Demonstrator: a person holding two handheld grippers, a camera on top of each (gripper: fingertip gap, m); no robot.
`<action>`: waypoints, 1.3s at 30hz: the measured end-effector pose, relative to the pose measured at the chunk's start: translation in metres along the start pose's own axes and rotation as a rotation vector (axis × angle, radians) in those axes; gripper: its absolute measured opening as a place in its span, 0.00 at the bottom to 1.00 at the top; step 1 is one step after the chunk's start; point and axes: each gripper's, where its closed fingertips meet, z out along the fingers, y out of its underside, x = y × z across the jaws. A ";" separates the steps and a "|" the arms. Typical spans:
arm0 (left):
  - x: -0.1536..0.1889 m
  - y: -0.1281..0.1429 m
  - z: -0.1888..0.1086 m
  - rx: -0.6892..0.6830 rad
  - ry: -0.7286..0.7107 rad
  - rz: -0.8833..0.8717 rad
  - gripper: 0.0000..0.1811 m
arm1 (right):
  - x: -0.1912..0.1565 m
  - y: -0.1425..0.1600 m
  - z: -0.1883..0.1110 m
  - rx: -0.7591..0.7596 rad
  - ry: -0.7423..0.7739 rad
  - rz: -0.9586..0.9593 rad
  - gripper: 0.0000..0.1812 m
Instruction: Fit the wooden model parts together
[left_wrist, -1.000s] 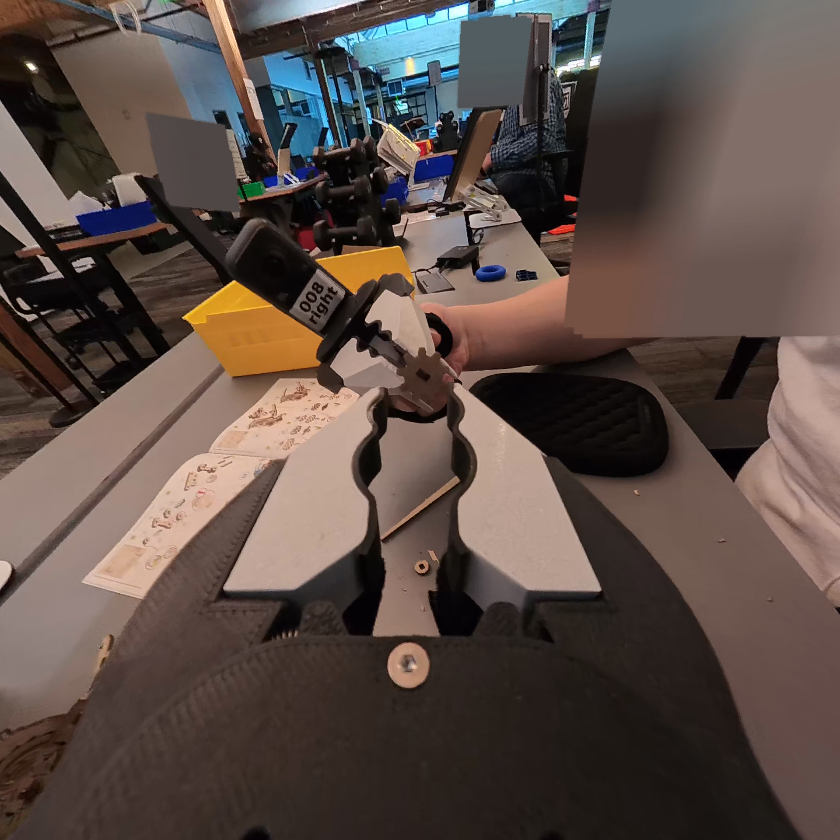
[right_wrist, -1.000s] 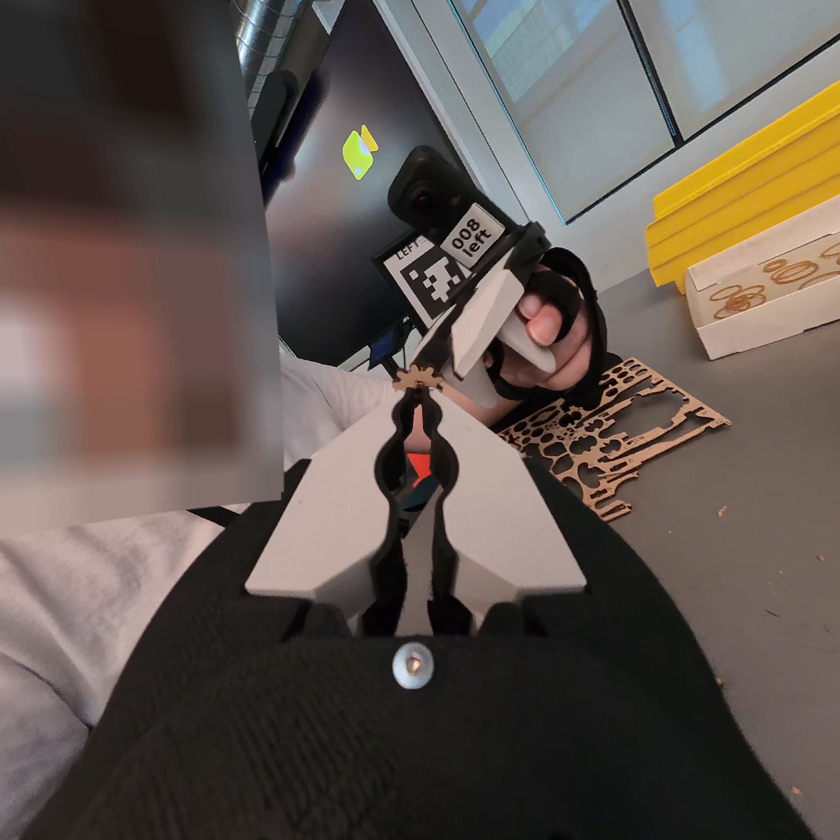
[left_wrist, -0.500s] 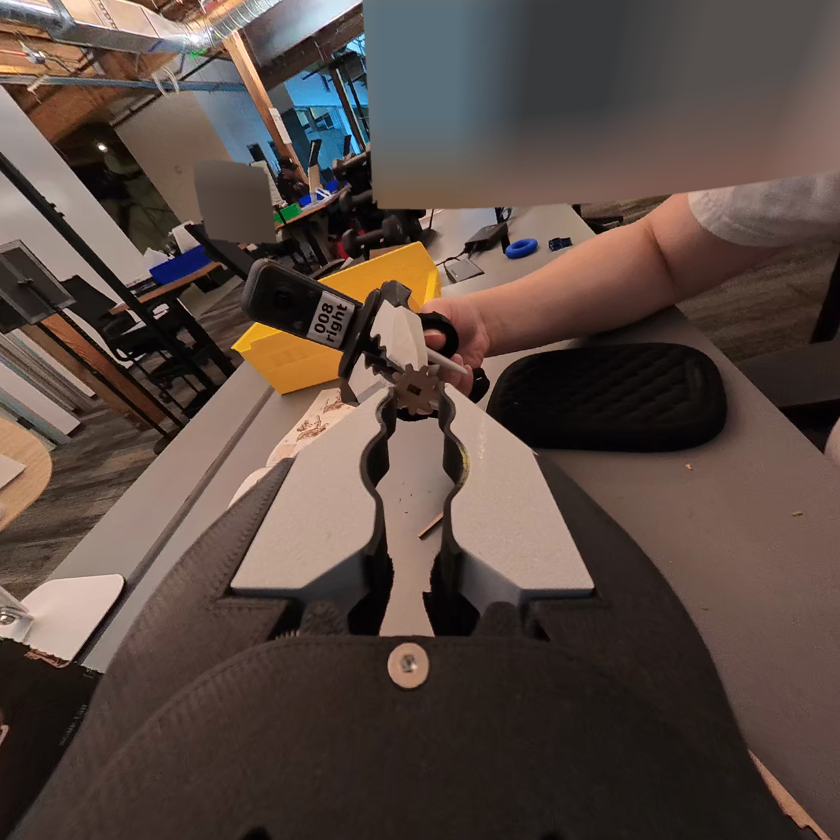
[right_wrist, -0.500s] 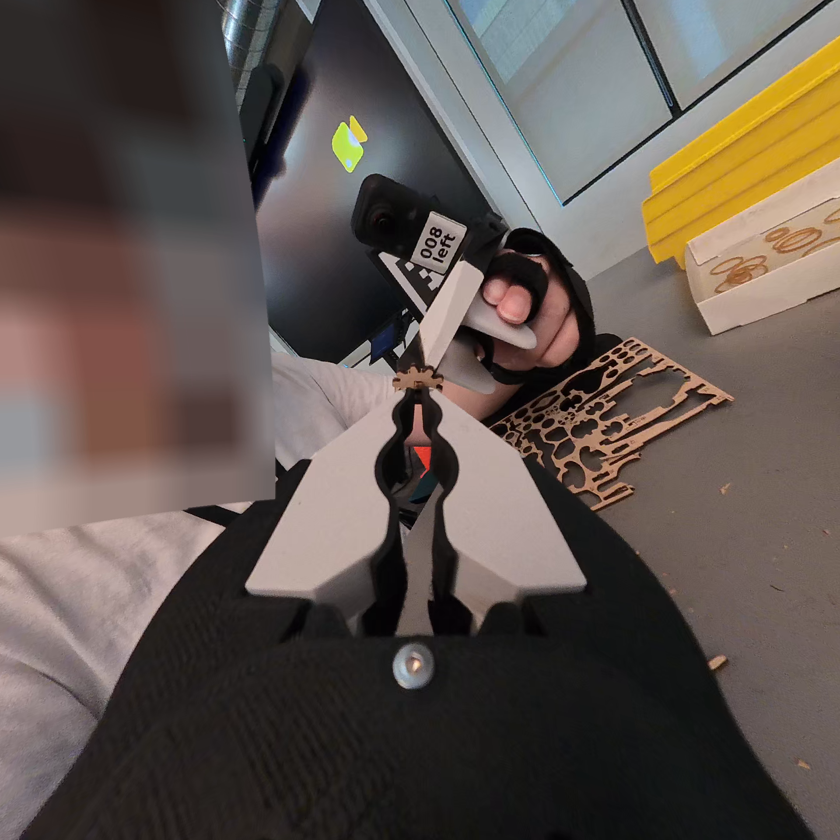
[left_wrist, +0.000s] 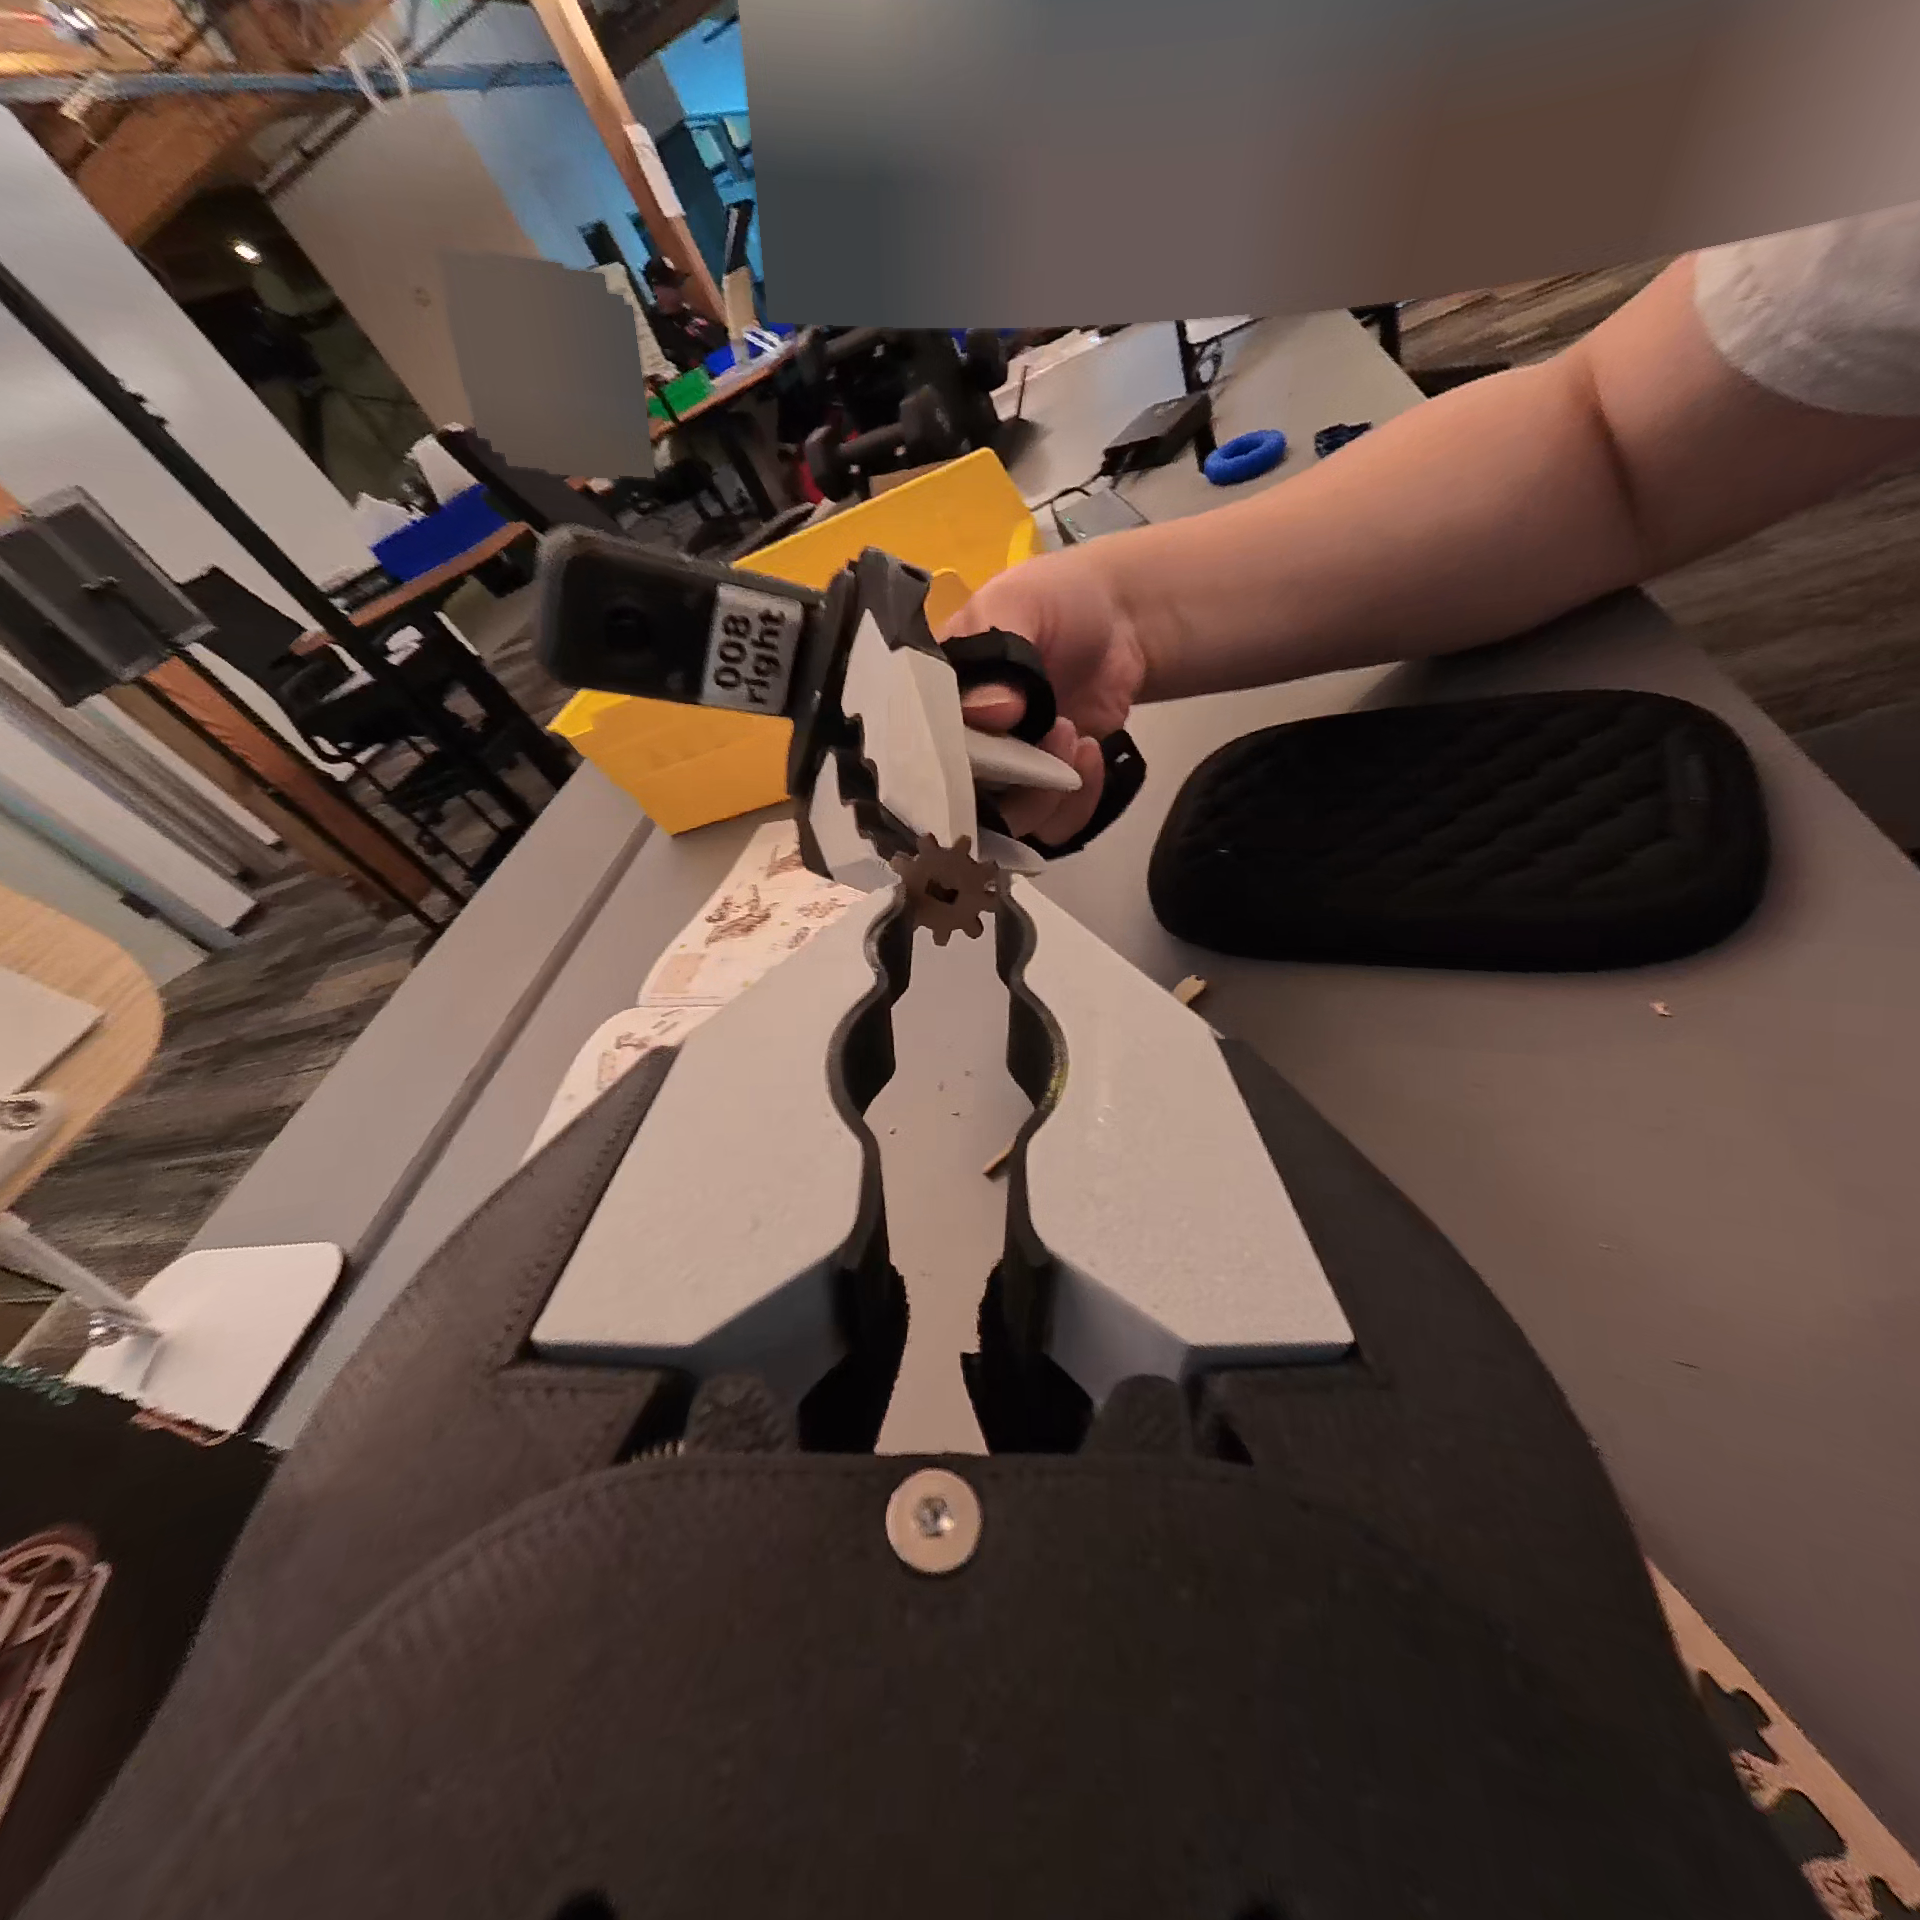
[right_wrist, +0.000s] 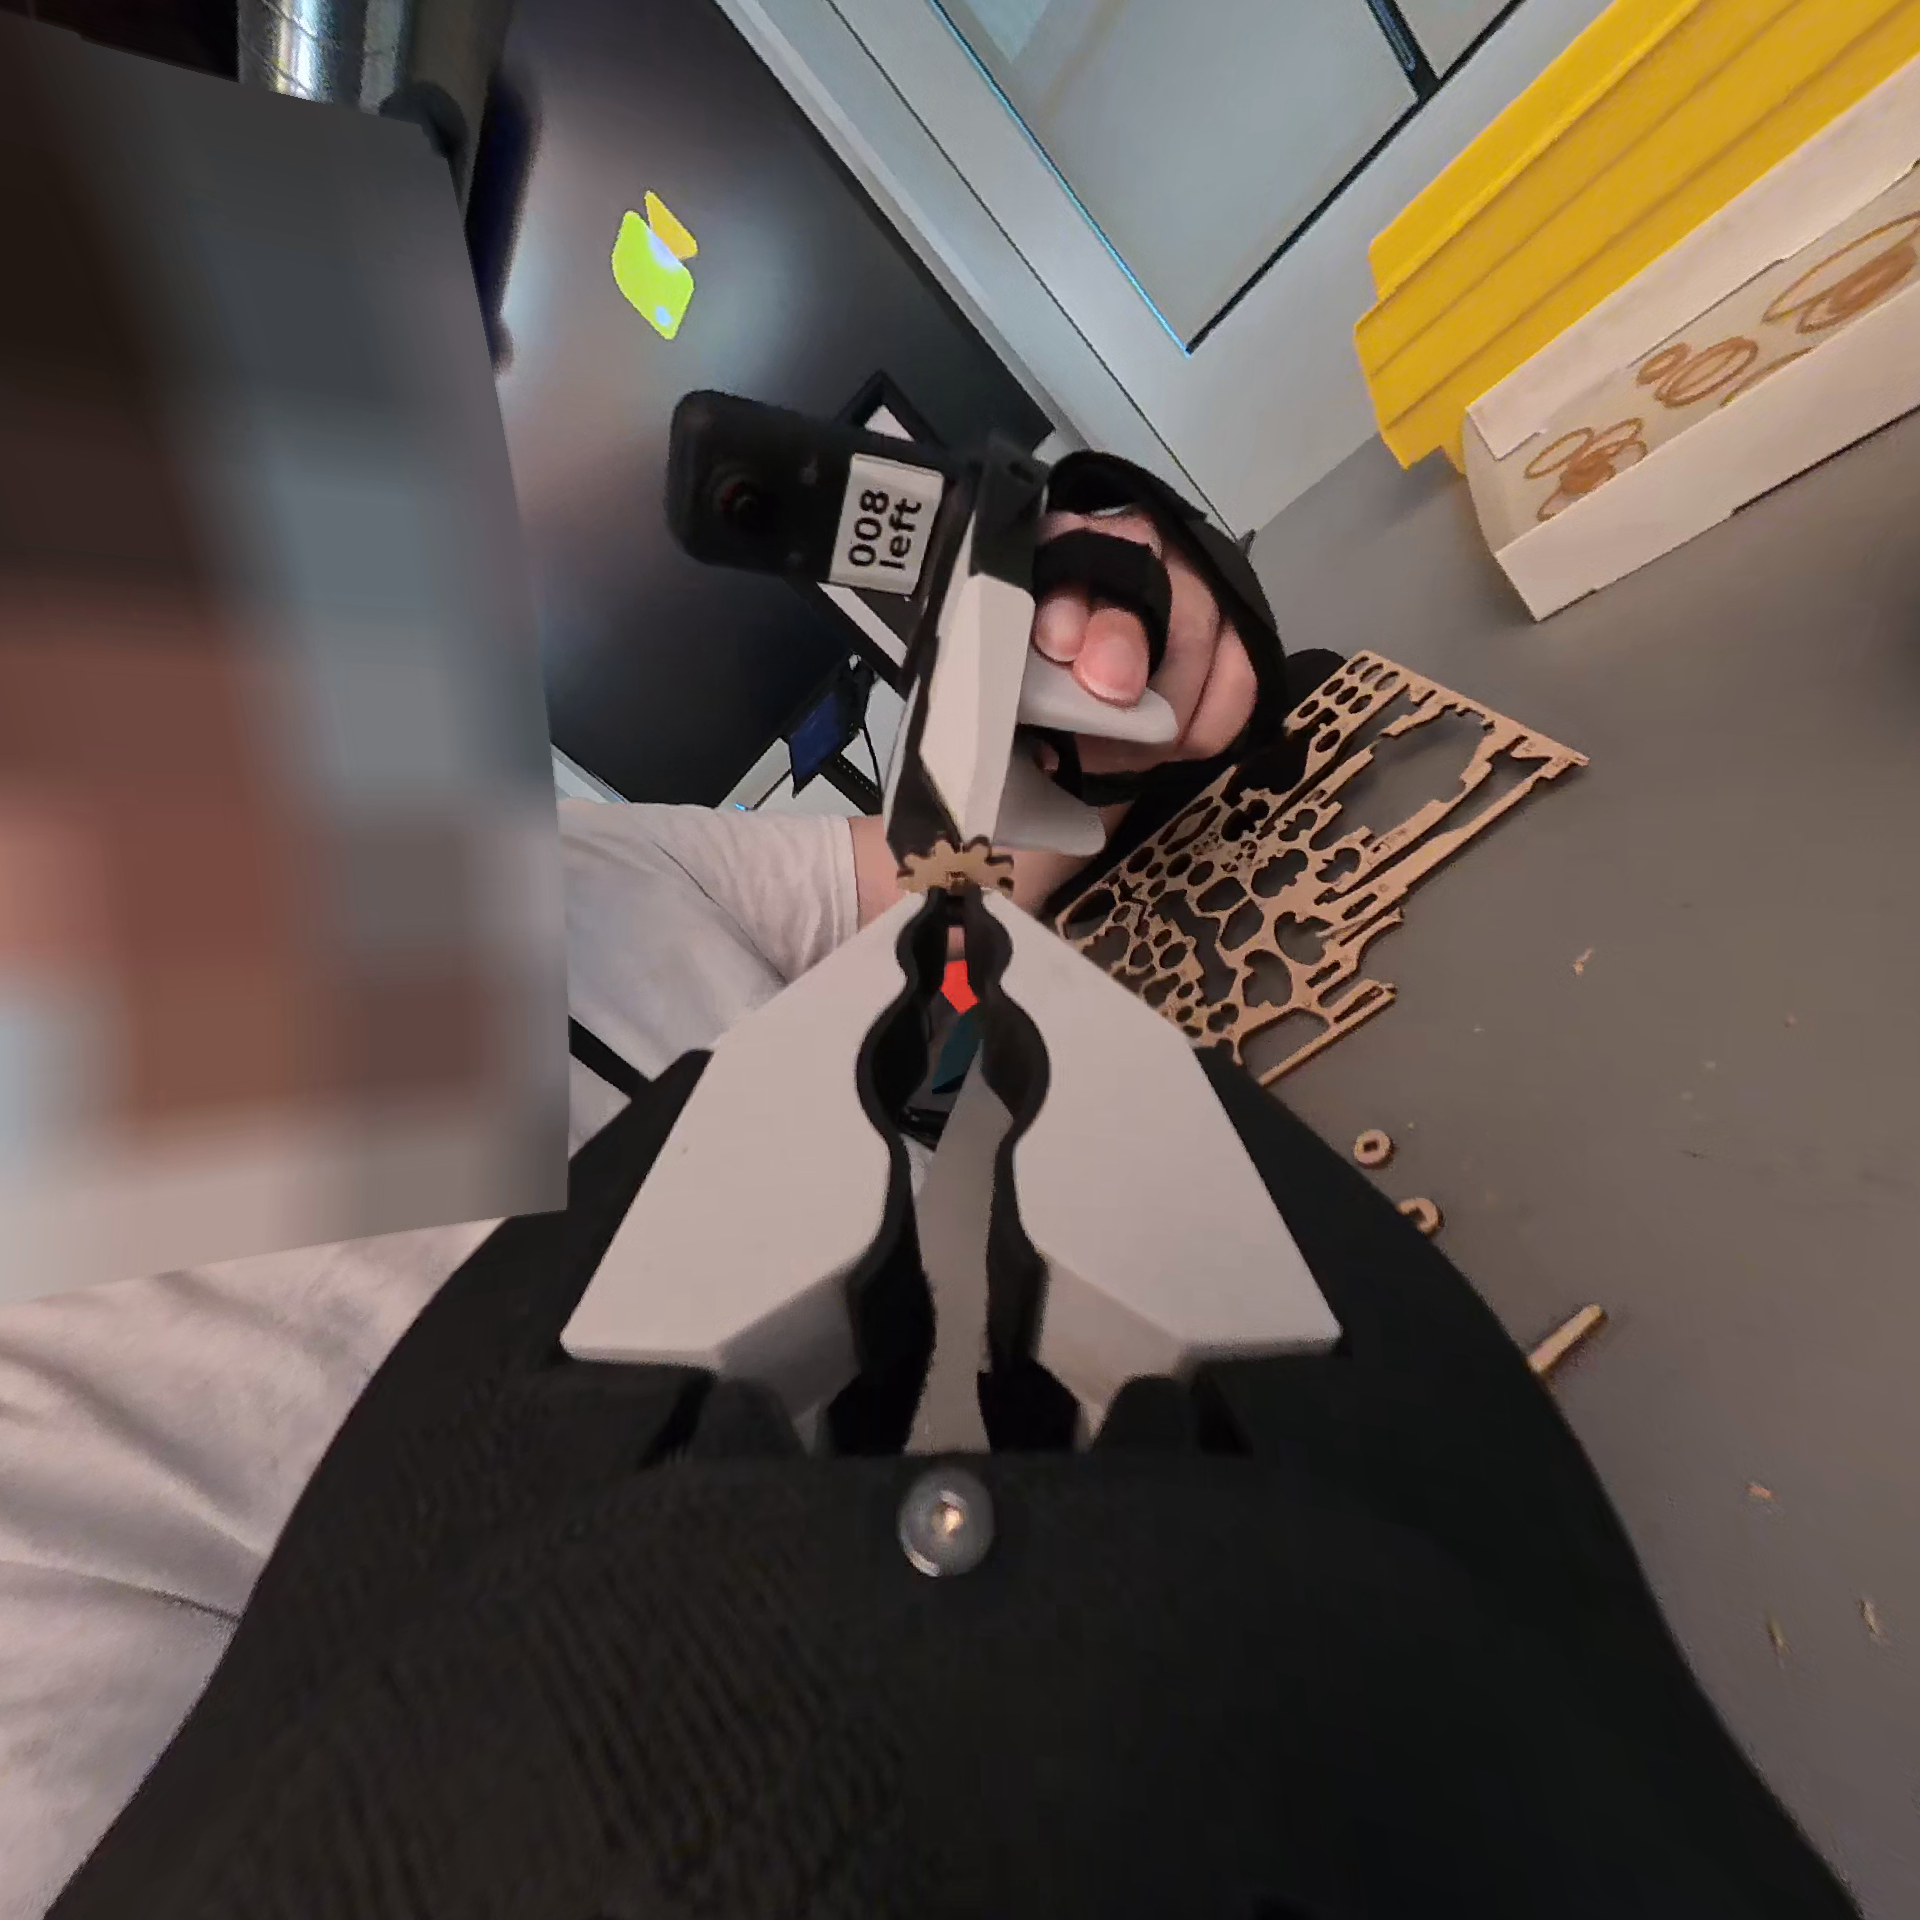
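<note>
**Two grippers meet at one small wooden gear above the bench**

The left gripper (left_wrist: 948, 902) has its two grey fingers nearly closed at the tips, and between the tips sits a small wooden gear (left_wrist: 948, 886) with teeth around its edge and a little hole in the middle. In the left wrist view the flat face of the gear looks toward the camera. The right gripper (left_wrist: 914, 831) comes down from above and its tips meet the same gear from the other side. In the right wrist view the gear (right_wrist: 954, 865) is seen from its thin edge, lying across the tips of the right gripper (right_wrist: 954, 896), which are closed almost fully, and the left gripper (right_wrist: 951, 842) touches it from above. Whether the right gripper clamps the gear itself or some small part under it, I cannot tell. The gear is held in the air, well above the grey bench (left_wrist: 1558, 1143).

Near the left hand (right_wrist: 1143, 644) a wooden sheet with many cut-out holes (right_wrist: 1299, 894) lies flat on the bench. Small wooden rings (right_wrist: 1374, 1146) and a short wooden peg (right_wrist: 1567, 1340) lie beside the right gripper. Farther away stand a white box (right_wrist: 1704, 416) and a yellow bin (right_wrist: 1621, 187). In the left wrist view a black padded mat (left_wrist: 1455, 831) lies to the right, and printed instruction sheets (left_wrist: 748, 925) lie on the bench in front of the yellow bin (left_wrist: 727, 748).
</note>
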 end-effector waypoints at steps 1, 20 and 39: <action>0.002 0.000 0.001 -0.002 0.010 -0.004 0.08 | 0.000 0.002 0.000 -0.019 0.010 -0.009 0.01; -0.021 -0.002 -0.004 0.082 0.071 -0.481 0.11 | 0.000 -0.010 -0.008 -0.101 0.286 -0.355 0.01; -0.002 0.019 0.026 0.028 0.214 -0.843 0.08 | 0.027 0.016 -0.030 -0.581 0.816 -0.681 0.01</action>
